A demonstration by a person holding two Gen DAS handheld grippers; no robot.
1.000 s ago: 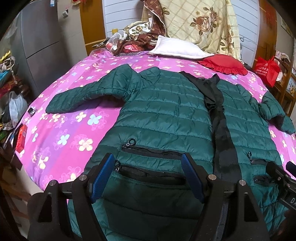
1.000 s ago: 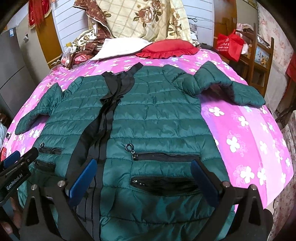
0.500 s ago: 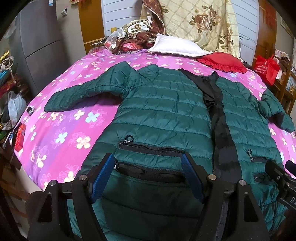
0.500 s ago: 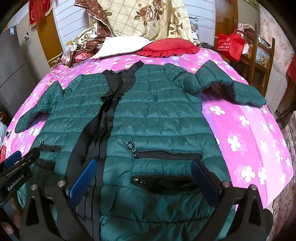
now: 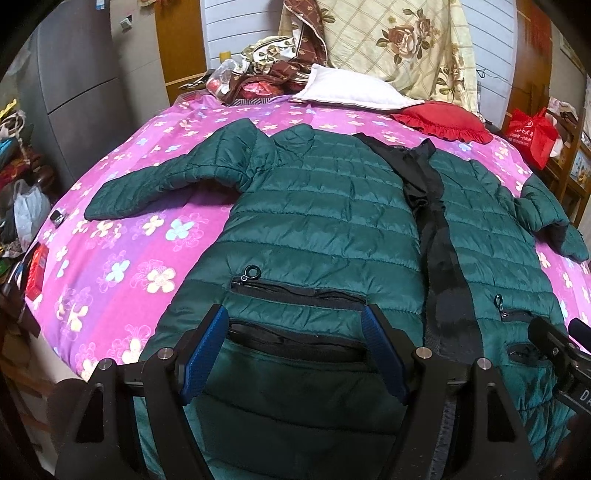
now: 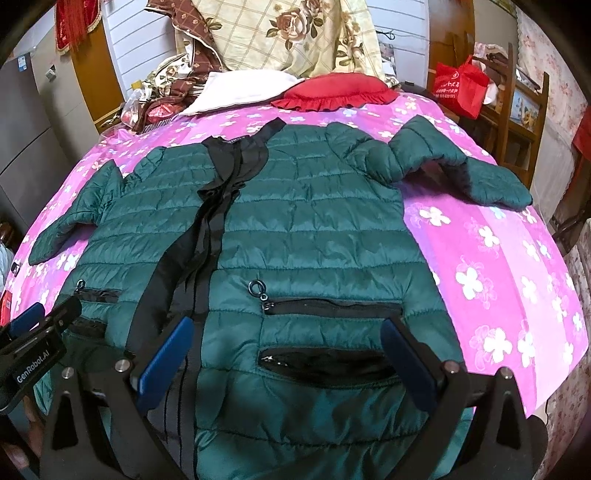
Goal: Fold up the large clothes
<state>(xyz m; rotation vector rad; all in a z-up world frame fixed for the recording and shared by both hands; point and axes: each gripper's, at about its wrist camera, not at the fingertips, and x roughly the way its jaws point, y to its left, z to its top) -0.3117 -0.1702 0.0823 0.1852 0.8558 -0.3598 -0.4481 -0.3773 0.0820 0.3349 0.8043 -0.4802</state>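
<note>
A dark green quilted puffer jacket lies face up and spread flat on a bed with a pink floral sheet, black zipper placket running down its centre. Both sleeves extend outward: one sleeve toward the bed's left edge, the other sleeve toward the right.

The left gripper is positioned over the hem near a zip pocket, jaws spread wide, holding nothing. The right gripper is likewise spread and empty above the opposite pocket.

At the head of the bed: a white pillow, a red ruffled cushion, a floral quilt. A red bag sits on a wooden shelf beside the bed. Nothing lies on the jacket.
</note>
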